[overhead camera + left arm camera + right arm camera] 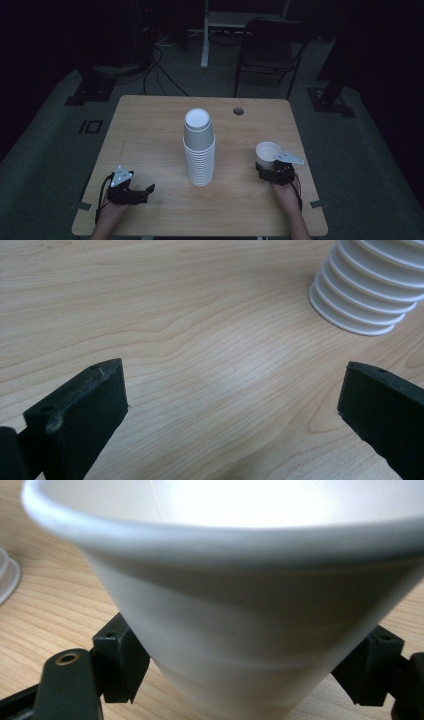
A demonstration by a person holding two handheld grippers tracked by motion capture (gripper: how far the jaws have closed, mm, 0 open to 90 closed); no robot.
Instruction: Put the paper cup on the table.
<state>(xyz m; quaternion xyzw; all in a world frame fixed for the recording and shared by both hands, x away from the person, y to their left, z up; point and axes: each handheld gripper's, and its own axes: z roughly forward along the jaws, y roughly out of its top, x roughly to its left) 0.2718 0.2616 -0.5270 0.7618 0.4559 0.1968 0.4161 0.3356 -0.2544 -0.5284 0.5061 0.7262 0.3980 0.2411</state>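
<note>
One table (150, 125), one stack of nested white cups (199, 150) (individual cups too close to count), one single white cup (268, 151), two grippers, one folding chair (270, 50)

High view: fixed overhead, facing forward and down, far, whole table (150, 130). Left gripper view: low, close over tabletop; shares cup stack (372, 285) at upper right. Right gripper view: very close behind single cup (240, 630).
</note>
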